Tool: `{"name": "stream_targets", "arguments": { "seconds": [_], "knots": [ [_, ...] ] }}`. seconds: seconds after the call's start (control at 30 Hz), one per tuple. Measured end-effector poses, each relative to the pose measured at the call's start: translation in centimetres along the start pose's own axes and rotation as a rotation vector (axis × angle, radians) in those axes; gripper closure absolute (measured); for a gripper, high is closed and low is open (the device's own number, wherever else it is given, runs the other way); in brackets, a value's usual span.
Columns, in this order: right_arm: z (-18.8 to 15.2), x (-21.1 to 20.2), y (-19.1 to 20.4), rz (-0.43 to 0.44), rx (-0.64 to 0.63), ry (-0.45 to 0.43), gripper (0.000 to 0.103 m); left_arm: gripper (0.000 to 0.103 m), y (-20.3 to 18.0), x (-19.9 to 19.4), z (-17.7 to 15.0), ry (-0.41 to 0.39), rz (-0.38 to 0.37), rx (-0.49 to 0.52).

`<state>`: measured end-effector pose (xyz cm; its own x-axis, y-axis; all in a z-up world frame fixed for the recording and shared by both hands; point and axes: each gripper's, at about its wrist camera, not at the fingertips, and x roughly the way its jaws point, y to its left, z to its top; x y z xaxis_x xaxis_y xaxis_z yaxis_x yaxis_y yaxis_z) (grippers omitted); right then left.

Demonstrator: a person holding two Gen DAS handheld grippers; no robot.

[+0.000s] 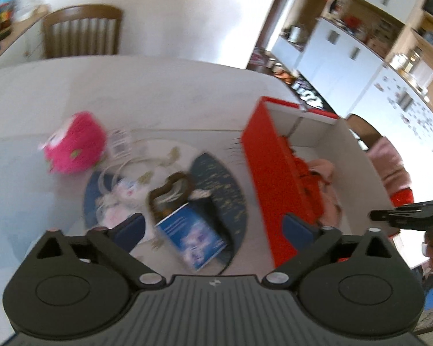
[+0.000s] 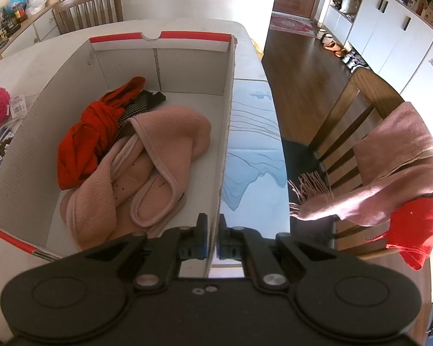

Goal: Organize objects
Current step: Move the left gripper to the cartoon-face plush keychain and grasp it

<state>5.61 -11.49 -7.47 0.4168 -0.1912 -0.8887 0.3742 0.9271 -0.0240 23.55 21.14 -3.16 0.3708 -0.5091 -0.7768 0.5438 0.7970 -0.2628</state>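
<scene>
My left gripper point(image 1: 215, 225) stands wide open above a blue booklet point(image 1: 193, 233) and a brown ring-shaped item point(image 1: 170, 193) that lie on a dark blue round mat point(image 1: 225, 184); its pads touch nothing. A pink plush toy point(image 1: 72, 144) sits to the left on the table. The red and white cardboard box point(image 1: 277, 173) stands to the right. In the right wrist view it holds a pink fleece garment point(image 2: 147, 155), a red cloth point(image 2: 80, 144) and a black dotted item point(image 2: 135, 106). My right gripper point(image 2: 213, 238) is shut on the box's right wall point(image 2: 226, 132).
A white cable point(image 1: 124, 167) and a paper tag point(image 1: 119, 141) lie near the plush toy. A wooden chair point(image 2: 358, 109) right of the table carries a pink scarf point(image 2: 389, 158) and a red cloth point(image 2: 412, 230). Another chair point(image 1: 80, 31) stands at the table's far side.
</scene>
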Motion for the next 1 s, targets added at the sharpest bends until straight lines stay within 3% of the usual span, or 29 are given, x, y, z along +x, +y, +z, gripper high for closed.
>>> {"name": "stream_targets", "arguments": {
  "seconds": [0.2, 0.43, 1.0],
  "knots": [
    [0.0, 0.1, 0.1, -0.01, -0.003, 0.007, 0.098, 0.0, 3.4, 0.1, -2.5, -0.011, 0.13, -0.026],
    [-0.1, 0.3, 0.3, -0.019, -0.004, 0.013, 0.098, 0.0, 7.5, 1.3, -4.3, 0.03, 0.219, -0.045],
    [-0.5, 0.6, 0.7, -0.038, -0.003, 0.029, 0.098, 0.001, 11.9, 4.6, -5.5, 0.076, 0.322, -0.021]
  ]
}}
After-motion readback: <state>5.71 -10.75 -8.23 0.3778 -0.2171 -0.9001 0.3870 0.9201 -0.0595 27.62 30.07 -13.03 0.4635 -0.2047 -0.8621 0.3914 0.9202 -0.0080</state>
